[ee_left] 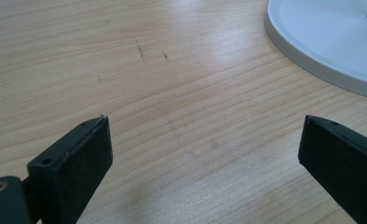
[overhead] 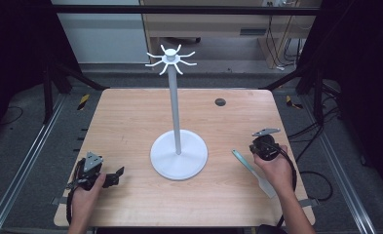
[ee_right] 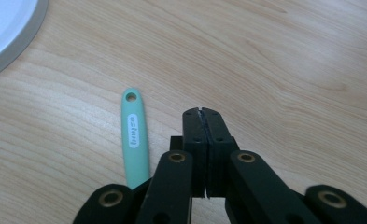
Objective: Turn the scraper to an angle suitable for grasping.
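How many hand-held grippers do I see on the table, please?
2. The left hand-held gripper is at the table's near left, jaws open. The right hand-held gripper is at the near right, jaws shut, beside the green-handled spatula.

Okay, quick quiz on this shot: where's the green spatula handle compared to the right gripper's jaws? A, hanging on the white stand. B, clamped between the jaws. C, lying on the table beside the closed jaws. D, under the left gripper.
C: in the right gripper view the right gripper has its jaws pressed together with nothing between them, and the green spatula handle lies flat on the table just beside them.
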### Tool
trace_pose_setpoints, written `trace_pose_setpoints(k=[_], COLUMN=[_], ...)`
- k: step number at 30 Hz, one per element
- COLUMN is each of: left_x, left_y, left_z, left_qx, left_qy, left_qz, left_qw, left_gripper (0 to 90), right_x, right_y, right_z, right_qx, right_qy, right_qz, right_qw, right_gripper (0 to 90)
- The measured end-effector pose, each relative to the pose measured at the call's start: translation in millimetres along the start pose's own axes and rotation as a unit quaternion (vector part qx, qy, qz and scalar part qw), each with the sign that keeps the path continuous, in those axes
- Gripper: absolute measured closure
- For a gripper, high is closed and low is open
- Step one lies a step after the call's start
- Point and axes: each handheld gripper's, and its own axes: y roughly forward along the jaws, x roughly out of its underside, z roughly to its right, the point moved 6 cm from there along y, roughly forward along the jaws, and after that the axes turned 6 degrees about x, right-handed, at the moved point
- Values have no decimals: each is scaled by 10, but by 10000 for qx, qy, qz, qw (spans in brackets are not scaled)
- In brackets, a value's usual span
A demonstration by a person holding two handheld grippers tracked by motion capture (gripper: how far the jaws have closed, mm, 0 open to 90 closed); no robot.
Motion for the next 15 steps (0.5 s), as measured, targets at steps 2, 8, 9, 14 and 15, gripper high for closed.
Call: trace_pose_setpoints(k=[2, 8, 9, 14, 15], left_x=[-2, -4, -5, -5, -4], left_y=[8, 16, 17, 18, 18], left_z=[13, 33, 34, 28, 27], left_qx=[3, 26, 24, 10, 8], left_qy=[-7, 42, 45, 52, 51], left_qz=[14, -10, -12, -15, -17], left_qw=[10000, 10000, 10000, 10000, 10000], left_gripper=[25, 26, 26, 27, 27], right_x=[-4, -19, -20, -14, -13], right_y=[20, 69, 72, 103, 106], right_z=[-30, -84, -95, -137, -144], right_qx=[-51, -160, -186, -284, -305], right_qy=[-100, -237, -256, -342, -370], right_qz=[-44, -119, -158, -236, -251], right_qw=[9999, 9995, 9994, 9987, 9985], right_gripper=[900, 900, 900, 900, 900])
